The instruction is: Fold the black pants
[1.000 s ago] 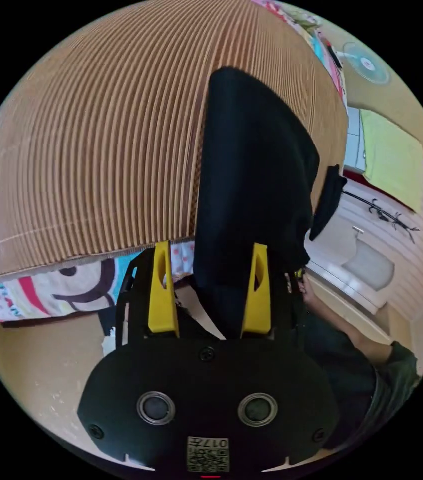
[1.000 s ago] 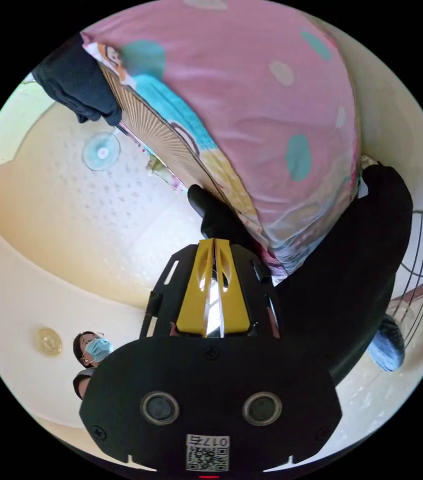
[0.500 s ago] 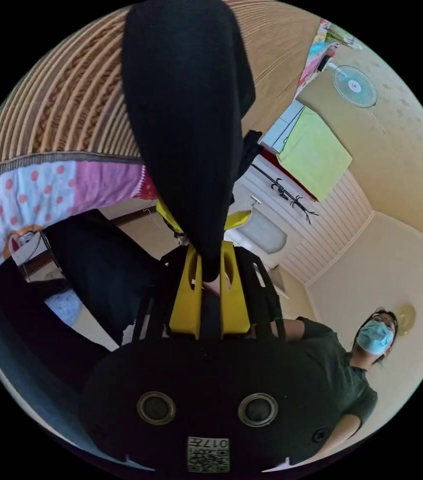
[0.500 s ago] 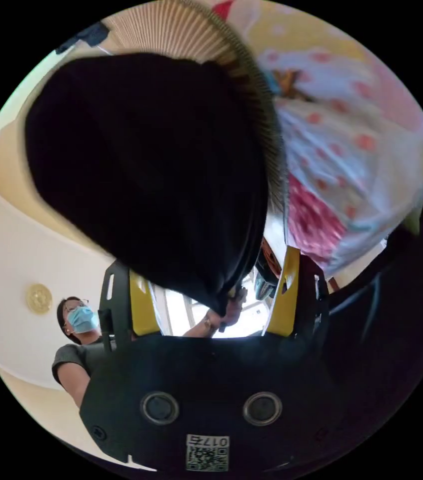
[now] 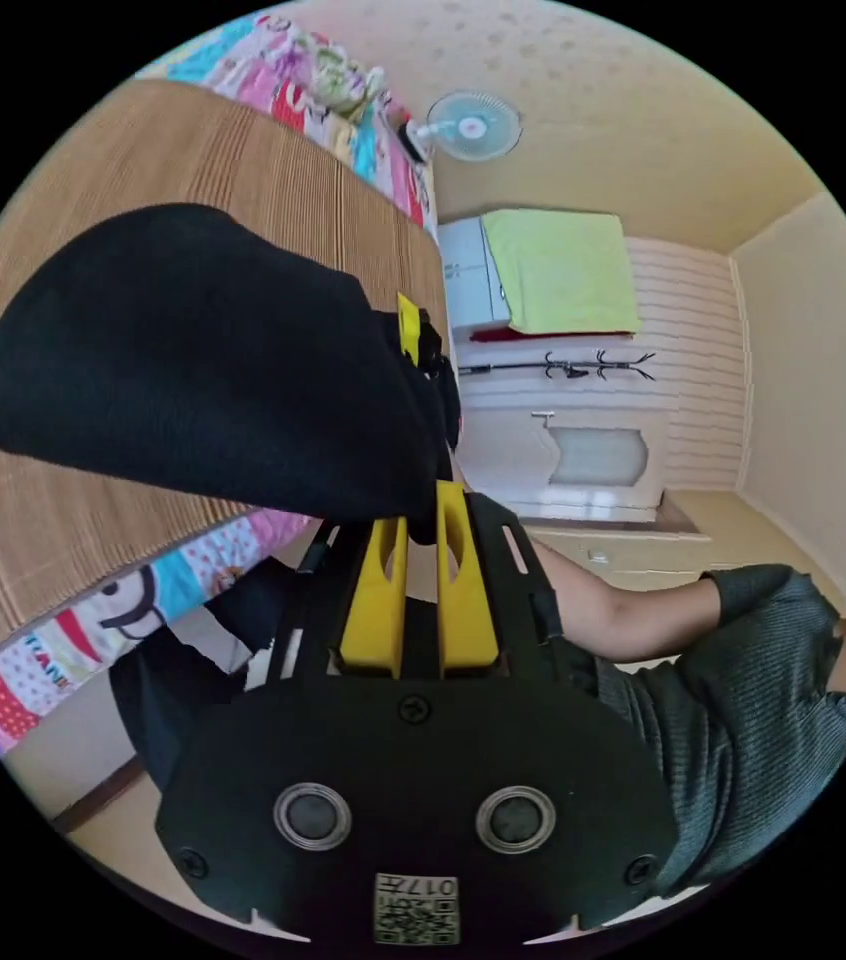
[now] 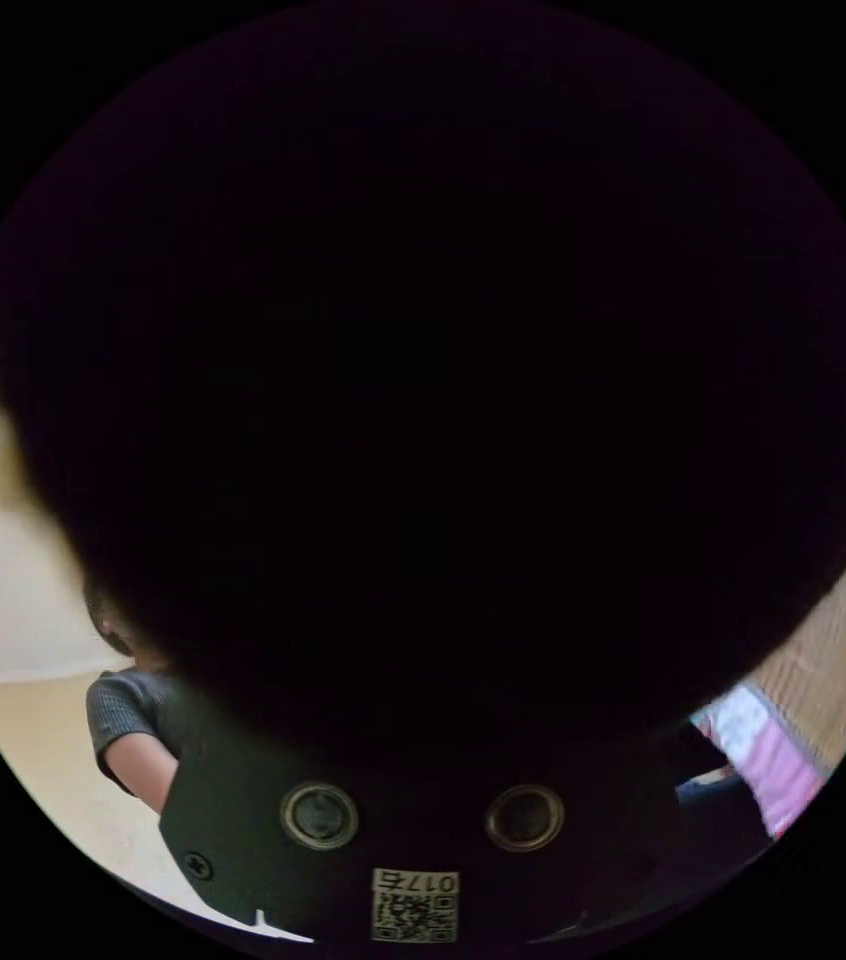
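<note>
a small plate with a square code (image 5: 416,908) sits on the black housing of the left gripper, and a like plate (image 6: 415,905) on the right gripper's housing. the patterned bedsheet (image 5: 38,655) carries coloured lettering, too small and bent to make out.

In my left gripper view, my left gripper (image 5: 421,520) sits low in the middle with its two jaws pressed together on a corner of the black pants (image 5: 203,370), which spread up and to the left of it over the ribbed brown woven mat (image 5: 243,170). The mat lies on the patterned cartoon bedsheet (image 5: 93,625), whose edge shows below it. The other gripper's yellow jaw tip (image 5: 408,328) touches the pants' right edge. A person's arm (image 5: 623,620) reaches in from the right behind my gripper. In my right gripper view, the pants (image 6: 423,380) drape right in front of the camera, hiding the jaws.
</note>
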The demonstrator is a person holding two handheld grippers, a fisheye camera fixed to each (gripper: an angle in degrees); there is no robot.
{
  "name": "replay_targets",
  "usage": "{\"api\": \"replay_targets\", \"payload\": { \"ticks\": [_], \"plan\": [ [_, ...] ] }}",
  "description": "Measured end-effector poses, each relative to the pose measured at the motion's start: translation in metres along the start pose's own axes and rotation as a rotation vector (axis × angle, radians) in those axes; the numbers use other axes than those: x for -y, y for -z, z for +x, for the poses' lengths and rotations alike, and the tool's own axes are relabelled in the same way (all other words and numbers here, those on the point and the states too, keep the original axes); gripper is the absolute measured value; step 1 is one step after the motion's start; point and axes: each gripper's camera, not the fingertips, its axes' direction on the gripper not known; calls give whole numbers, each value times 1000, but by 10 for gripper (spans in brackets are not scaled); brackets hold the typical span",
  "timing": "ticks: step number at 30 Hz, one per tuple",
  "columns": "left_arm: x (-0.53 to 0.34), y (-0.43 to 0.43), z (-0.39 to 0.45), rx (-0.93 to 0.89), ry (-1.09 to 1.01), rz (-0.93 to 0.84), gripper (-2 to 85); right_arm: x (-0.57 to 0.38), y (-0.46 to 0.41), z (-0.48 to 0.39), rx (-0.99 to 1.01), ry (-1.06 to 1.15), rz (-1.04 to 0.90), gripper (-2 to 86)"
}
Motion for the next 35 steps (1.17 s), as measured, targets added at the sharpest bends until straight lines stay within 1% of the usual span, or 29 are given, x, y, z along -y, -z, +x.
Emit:
{"api": "replay_targets", "payload": {
  "ticks": [2,3,5,6,8,9,10,11,12,14,15,16,17,18,19,20,21,23,24,26,27,28,29,30,31,32,33,34,35],
  "plan": [
    [-25,78,26,79,-35,137,50,37,-90,-9,17,63,-161,221],
    [-33,98,32,98,-40,175,50,46,-116,-12,24,79,-205,219],
    [-64,178,56,172,-53,328,50,76,-222,-23,60,141,-367,212],
    [-72,199,62,193,-56,366,50,82,-250,-25,71,153,-407,211],
    [-102,279,87,283,-69,508,51,102,-365,-35,122,201,-561,206],
    [-109,299,92,302,-70,541,51,105,-393,-37,132,210,-596,205],
    [-121,335,97,334,-65,598,52,112,-446,-37,148,223,-659,204],
    [-129,369,96,361,-41,645,54,120,-493,-30,149,203,-711,203],
    [-133,386,91,369,-12,665,56,124,-514,-23,139,175,-731,202],
    [-146,439,53,373,168,715,71,134,-571,27,-20,-26,-763,194],
    [-149,448,39,383,215,714,76,135,-576,43,-87,-82,-761,187],
    [-155,460,4,386,337,682,78,133,-574,73,-233,-184,-740,160],
    [-162,464,-36,343,447,621,73,126,-558,102,-362,-275,-705,120],
    [-166,462,-56,314,479,592,71,122,-545,115,-408,-314,-688,95],
    [-177,454,-98,267,557,526,68,112,-514,137,-468,-379,-646,44],
    [-196,438,-144,211,681,448,67,100,-474,156,-499,-441,-590,33],
    [-208,427,-168,165,742,412,67,92,-451,164,-509,-476,-562,27],
    [-278,376,-254,-148,953,316,62,50,-344,177,-565,-590,-423,15],
    [-303,362,-270,-230,1021,304,59,36,-315,175,-594,-613,-384,13],
    [-414,312,-284,-489,1422,296,51,-32,-203,145,-787,-749,-227,8],
    [-438,304,-277,-529,1525,322,47,-51,-177,133,-859,-786,-194,7],
    [-473,298,-259,-579,1650,434,40,-91,-132,96,-1068,-847,-118,6],
    [-492,298,-244,-605,1680,590,15,-129,-99,48,-1327,-894,-2,5],
    [-496,299,-238,-613,1671,659,3,-148,-87,21,-1449,-907,72,5],
    [-494,304,-231,-623,1638,743,-2,-187,-71,-31,-1643,-924,250,4],
    [-483,309,-231,-624,1614,744,-6,-225,-62,-76,-1744,-928,442,4],
    [-473,312,-233,-619,1603,717,-7,-244,-59,-93,-1753,-935,531,4],
    [-447,320,-240,-596,1579,624,-9,-281,-50,-115,-1680,-996,704,4],
    [-410,330,-250,-553,1531,515,-9,-321,-40,-124,-1495,-1094,879,3]
  ]
}}
